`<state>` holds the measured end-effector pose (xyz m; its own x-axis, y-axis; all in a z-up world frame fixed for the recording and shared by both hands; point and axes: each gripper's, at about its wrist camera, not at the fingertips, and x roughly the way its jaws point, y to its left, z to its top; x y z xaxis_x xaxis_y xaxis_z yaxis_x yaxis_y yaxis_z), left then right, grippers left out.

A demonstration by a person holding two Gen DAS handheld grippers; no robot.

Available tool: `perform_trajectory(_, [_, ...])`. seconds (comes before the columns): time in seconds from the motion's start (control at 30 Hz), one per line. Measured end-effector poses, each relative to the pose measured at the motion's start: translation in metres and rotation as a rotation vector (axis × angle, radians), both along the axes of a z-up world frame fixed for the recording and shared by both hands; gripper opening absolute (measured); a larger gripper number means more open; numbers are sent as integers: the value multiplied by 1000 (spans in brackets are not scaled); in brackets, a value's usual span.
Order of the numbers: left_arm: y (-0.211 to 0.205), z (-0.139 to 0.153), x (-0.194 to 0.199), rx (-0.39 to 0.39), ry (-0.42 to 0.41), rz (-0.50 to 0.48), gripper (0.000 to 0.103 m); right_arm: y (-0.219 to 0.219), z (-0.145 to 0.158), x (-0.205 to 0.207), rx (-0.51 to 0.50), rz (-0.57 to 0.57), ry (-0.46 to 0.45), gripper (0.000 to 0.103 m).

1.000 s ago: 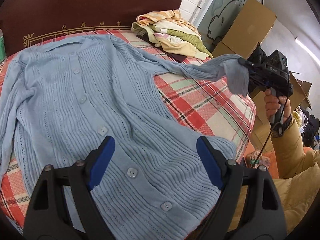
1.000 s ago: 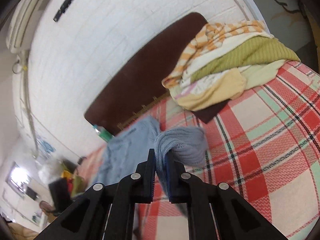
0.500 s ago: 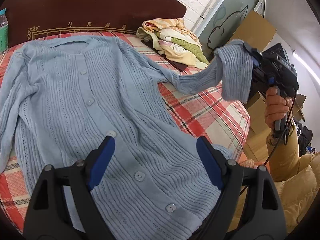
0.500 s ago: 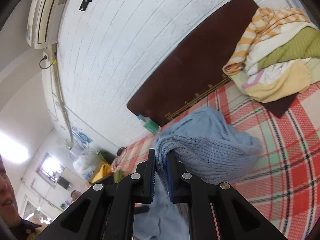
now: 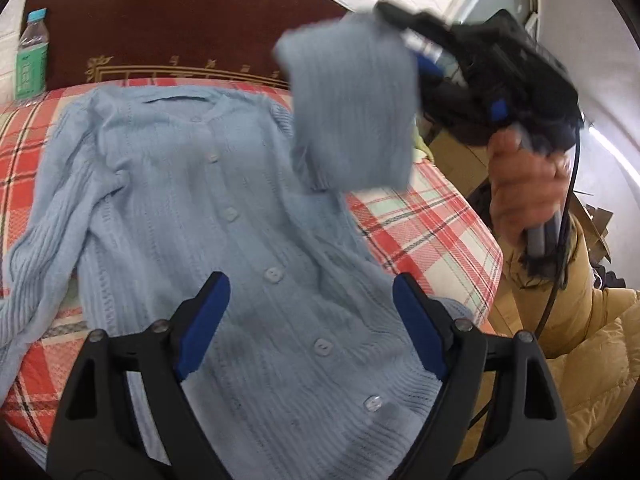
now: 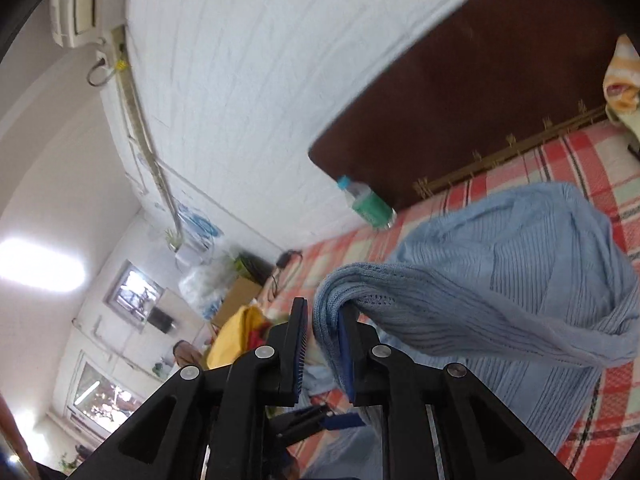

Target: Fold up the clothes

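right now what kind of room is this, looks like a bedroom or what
Most likely a bedroom in a home: a bed with a dark wooden headboard and a plaid bedsheet, a blue cardigan spread on it, and an air conditioner high on the white wall.

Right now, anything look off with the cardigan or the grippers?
Nothing damaged. The cardigan lies buttoned on the bed, but its sleeve hangs in mid-air over the body, draped on one finger of the right gripper, whose jaws are opening. The other sleeve is bunched at the bed's edge. The left gripper is open, empty.
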<state>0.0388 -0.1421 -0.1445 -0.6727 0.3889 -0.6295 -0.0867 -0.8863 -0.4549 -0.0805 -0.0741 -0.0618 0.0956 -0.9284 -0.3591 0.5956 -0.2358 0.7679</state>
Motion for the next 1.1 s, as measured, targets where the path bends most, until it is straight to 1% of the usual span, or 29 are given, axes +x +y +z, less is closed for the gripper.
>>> perform_trajectory(0.03, [-5,-2,0,0,-9,10,84,-10,-14,3,53,30,-17,32])
perform_trajectory(0.07, [-8,-4,1,0,-16,16,84,-16,-27,6,104,56,-24,35])
perform_trajectory(0.13, [-14,-7,0,-4,-27,25,84,-19,-46,13,184,85,-14,36])
perform_trajectory(0.23, [-18,-10,-4,-19,-42,28,84,-4,-62,14,233,96,-8,36])
perform_trajectory(0.3, [-19,-11,-11,-38,-51,19,84,13,-62,8,255,62,19,37])
perform_trajectory(0.4, [-16,-11,-23,-81,-54,2,84,41,-57,-7,285,-8,47,40])
perform_trajectory(0.5, [-16,-10,-38,-128,-63,3,84,56,-54,-22,358,-85,109,41])
perform_trajectory(0.57, [-18,-11,-48,-164,-79,18,84,60,-55,-33,399,-118,149,42])
perform_trajectory(0.67, [-23,-6,-56,-211,-73,34,84,56,-57,-43,443,-128,213,42])
perform_trajectory(0.7, [-24,-4,-58,-227,-69,36,84,51,-58,-45,470,-119,248,42])
perform_trajectory(0.8, [-30,-2,-68,-250,-77,36,84,28,-65,-44,529,-23,327,43])
perform_trajectory(0.9, [-32,-9,-79,-273,-115,23,84,2,-76,-40,584,58,416,43])
perform_trajectory(1.0, [-30,-21,-90,-286,-163,5,84,-18,-88,-42,646,105,471,43])
perform_trajectory(1.03, [-29,-24,-92,-293,-170,0,84,-21,-93,-44,658,119,479,41])
perform_trajectory(1.07, [-27,-26,-93,-300,-174,-4,83,-24,-96,-44,666,137,484,29])
perform_trajectory(1.1, [-26,-29,-94,-306,-178,-9,76,-24,-97,-44,667,147,489,21])
